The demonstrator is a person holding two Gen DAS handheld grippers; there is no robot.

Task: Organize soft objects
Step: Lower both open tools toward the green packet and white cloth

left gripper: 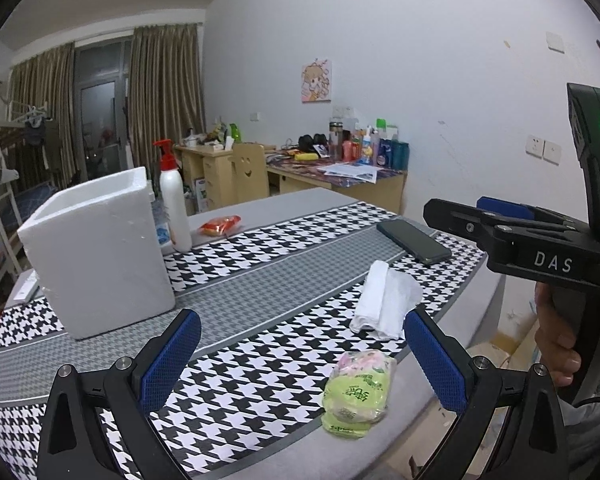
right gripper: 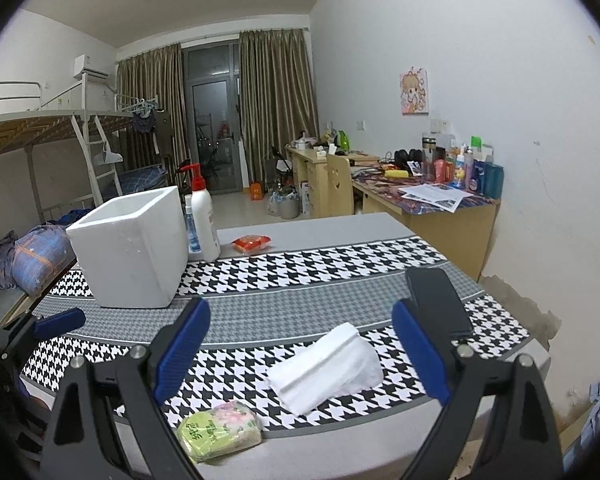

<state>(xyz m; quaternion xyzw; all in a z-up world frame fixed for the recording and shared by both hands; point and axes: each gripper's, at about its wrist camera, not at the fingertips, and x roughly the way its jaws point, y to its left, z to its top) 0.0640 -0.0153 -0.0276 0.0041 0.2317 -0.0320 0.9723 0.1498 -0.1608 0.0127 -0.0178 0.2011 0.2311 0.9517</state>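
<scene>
- The green tissue pack (left gripper: 358, 394) sits at the near edge of the table (left gripper: 260, 292), between your left gripper (left gripper: 302, 354) fingers but closer to the right one, not touching either.
- The folded white tissues (right gripper: 326, 366) lie just past the pack, between your right gripper (right gripper: 300, 344) fingers.
- Both grippers are spread wide and holding nothing.
- The white foam box (right gripper: 130, 248) stands far left, with the red packet (right gripper: 251, 244) beyond it to the right.
</scene>
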